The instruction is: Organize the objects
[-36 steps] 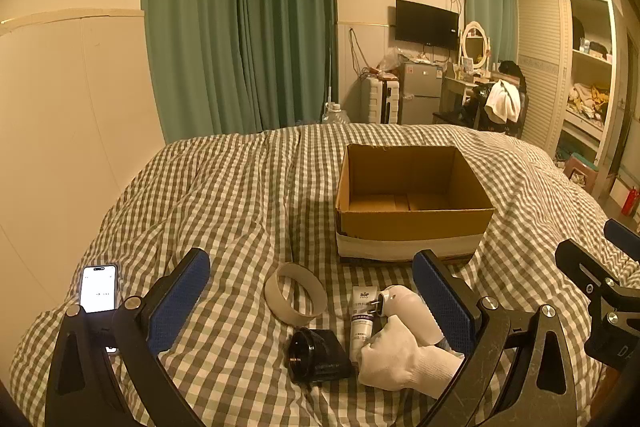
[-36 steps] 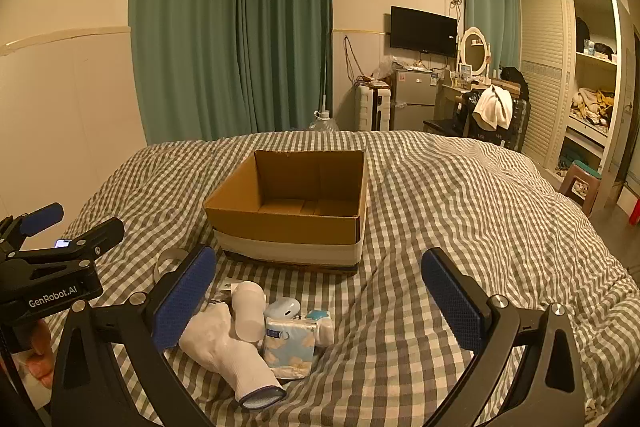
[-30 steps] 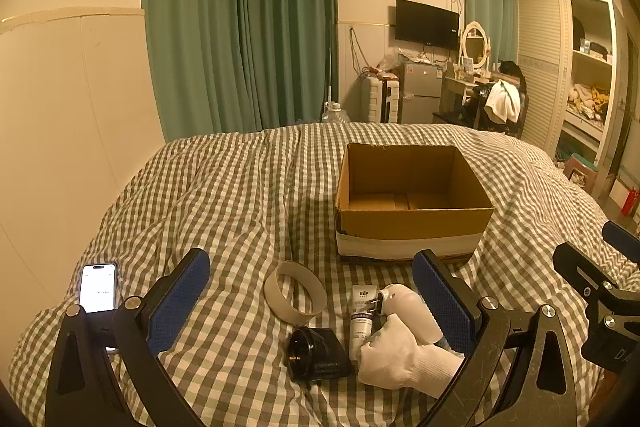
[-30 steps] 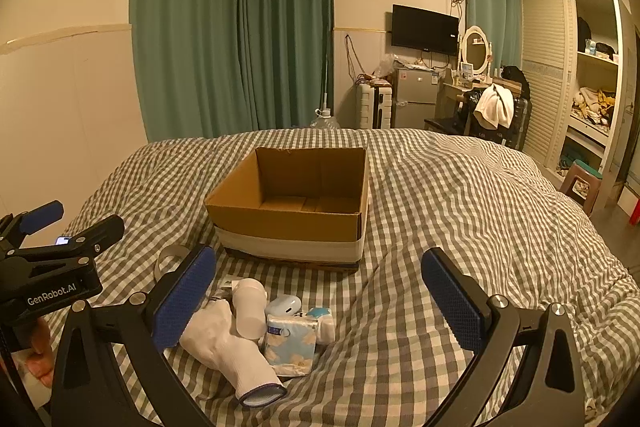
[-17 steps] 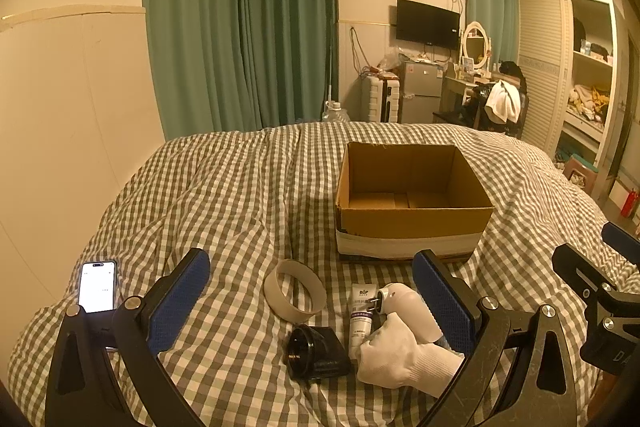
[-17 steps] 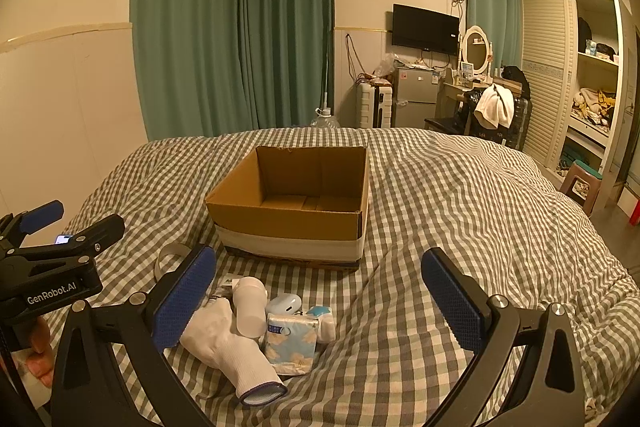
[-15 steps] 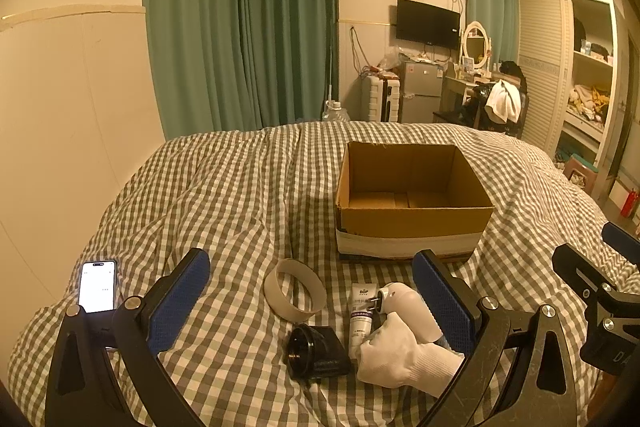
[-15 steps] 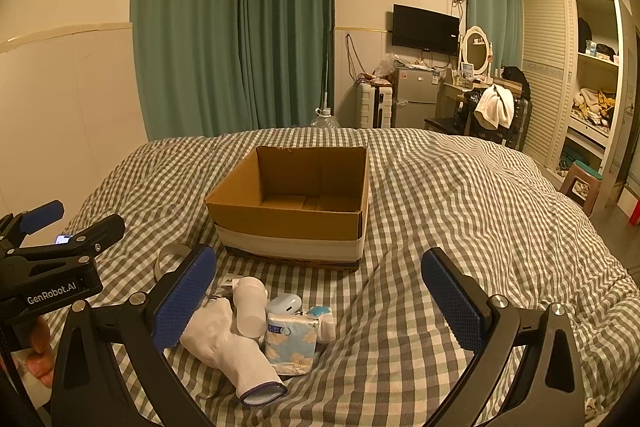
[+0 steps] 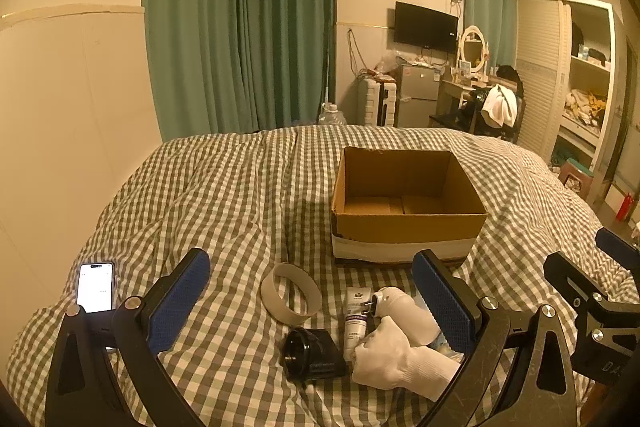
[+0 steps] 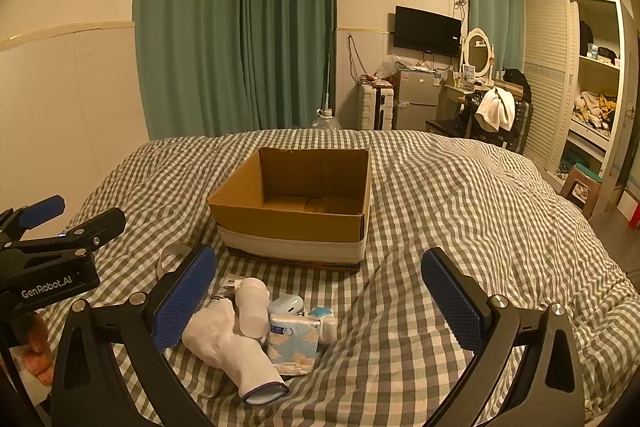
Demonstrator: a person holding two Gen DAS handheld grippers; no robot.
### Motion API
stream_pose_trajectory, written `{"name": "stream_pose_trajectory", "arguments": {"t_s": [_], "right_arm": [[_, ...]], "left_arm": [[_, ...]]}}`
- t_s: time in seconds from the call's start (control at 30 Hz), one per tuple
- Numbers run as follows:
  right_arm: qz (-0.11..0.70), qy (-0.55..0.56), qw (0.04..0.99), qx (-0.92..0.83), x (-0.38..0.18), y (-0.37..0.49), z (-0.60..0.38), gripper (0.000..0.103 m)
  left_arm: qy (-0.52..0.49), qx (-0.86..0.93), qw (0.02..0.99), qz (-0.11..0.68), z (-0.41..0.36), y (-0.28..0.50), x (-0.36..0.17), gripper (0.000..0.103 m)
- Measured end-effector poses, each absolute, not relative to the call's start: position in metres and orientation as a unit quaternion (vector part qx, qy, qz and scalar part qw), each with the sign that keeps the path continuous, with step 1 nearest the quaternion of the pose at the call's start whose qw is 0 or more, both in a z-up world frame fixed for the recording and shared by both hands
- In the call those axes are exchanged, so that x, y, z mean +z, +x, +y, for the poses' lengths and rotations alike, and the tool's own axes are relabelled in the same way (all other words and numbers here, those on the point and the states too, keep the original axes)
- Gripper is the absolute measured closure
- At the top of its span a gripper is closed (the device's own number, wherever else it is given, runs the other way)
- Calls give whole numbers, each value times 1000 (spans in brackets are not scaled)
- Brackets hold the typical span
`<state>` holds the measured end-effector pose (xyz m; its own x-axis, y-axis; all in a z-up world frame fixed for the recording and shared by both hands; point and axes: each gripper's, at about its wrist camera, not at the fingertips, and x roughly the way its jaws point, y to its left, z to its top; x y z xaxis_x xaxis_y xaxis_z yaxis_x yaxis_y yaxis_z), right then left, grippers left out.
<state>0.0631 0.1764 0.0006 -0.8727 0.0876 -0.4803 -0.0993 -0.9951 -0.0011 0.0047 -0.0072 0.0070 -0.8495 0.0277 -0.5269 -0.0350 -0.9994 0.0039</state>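
Note:
An open, empty cardboard box (image 9: 408, 223) (image 10: 292, 217) sits on the checked bed. In front of it lies a cluster: a tape ring (image 9: 291, 291), a black round object (image 9: 310, 351), a white tube (image 9: 355, 319), a white plug adapter (image 9: 400, 309) (image 10: 251, 307), a white glove (image 9: 400, 359) (image 10: 230, 345), a tissue pack (image 10: 294, 343) and a small white case (image 10: 285, 305). My left gripper (image 9: 310, 301) is open and empty above the cluster. My right gripper (image 10: 318, 297) is open and empty, hovering over the same items.
A phone (image 9: 96, 287) with a lit screen lies at the bed's left edge. The checked quilt (image 10: 460, 211) spreads right of the box. Green curtains, a fridge, a dresser and a wardrobe stand beyond the bed.

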Motion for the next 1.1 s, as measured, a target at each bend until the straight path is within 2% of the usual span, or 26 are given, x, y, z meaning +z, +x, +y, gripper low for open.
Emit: {"name": "stream_pose_trajectory", "arguments": {"t_s": [0.43, 0.67, 1.1], "right_arm": [[-5, -252, 34, 967, 14, 68, 164, 0], [-12, -281, 14, 959, 2, 61, 154, 0], [-29, -421, -35, 906, -97, 33, 127, 2]], "left_arm": [[-264, 964, 19, 16, -14, 12, 14, 0], [-292, 956, 16, 25, -18, 5, -10, 0], [-377, 924, 4, 63, -25, -12, -94, 0]]}}
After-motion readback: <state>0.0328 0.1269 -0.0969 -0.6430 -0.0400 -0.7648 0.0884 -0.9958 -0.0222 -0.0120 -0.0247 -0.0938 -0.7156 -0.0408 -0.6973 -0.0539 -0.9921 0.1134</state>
